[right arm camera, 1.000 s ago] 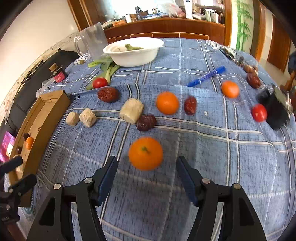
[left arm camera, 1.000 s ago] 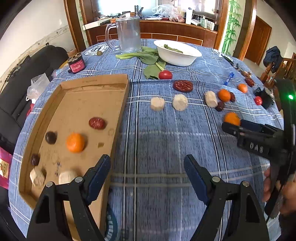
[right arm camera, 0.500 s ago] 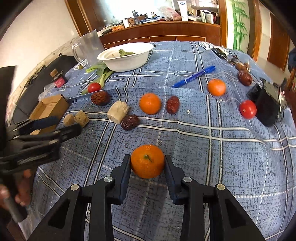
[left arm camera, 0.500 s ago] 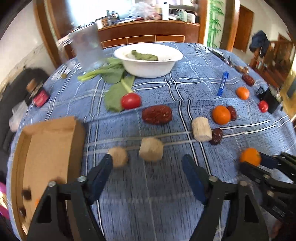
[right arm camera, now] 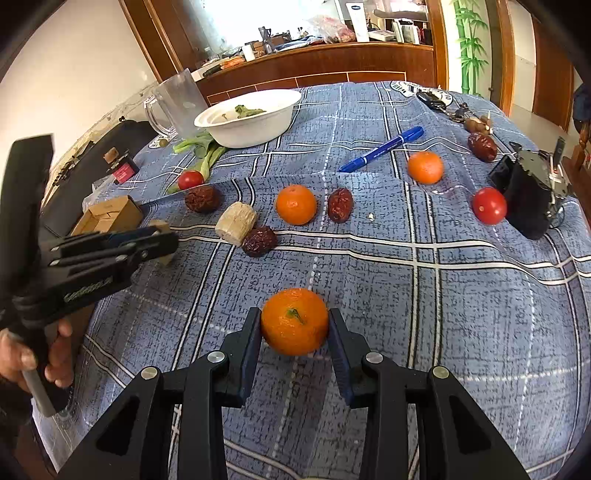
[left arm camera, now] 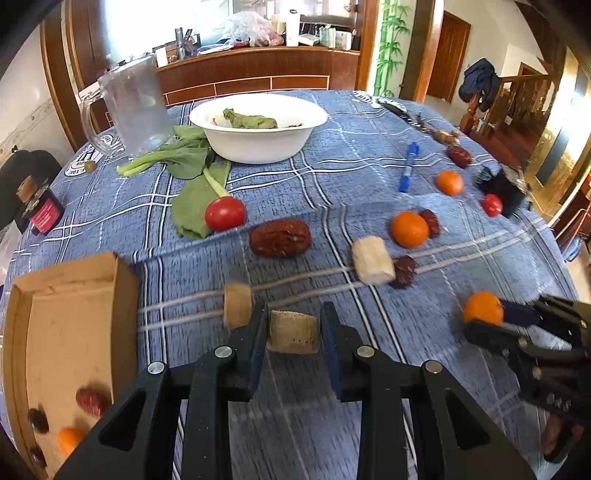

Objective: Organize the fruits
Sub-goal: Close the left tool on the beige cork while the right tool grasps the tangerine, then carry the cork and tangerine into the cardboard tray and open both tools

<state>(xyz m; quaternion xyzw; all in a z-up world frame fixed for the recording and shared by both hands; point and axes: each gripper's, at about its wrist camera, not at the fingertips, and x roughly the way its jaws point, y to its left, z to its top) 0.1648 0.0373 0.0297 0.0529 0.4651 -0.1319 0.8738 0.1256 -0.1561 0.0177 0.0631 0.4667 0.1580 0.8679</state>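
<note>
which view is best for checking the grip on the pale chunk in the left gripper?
Left wrist view. The pale chunk sits centred between the left gripper pads, which have just been closing and now touch both sides. In the right wrist view only a sliver of the chunk shows, hidden behind the gripper seen side-on.

No lettering reads clearly. Black left gripper (right arm camera: 162,240) body carries pale embossed lettering along its side, too blurred to make out. Round white printed emblem (left arm camera: 83,164) on the blue plaid tablecloth (left arm camera: 295,177) beside the clear plastic jug (left arm camera: 131,105): characters illegible. White bottle (right arm camera: 352,20) on the wooden counter bears a blue oval logo, unreadable.
</note>
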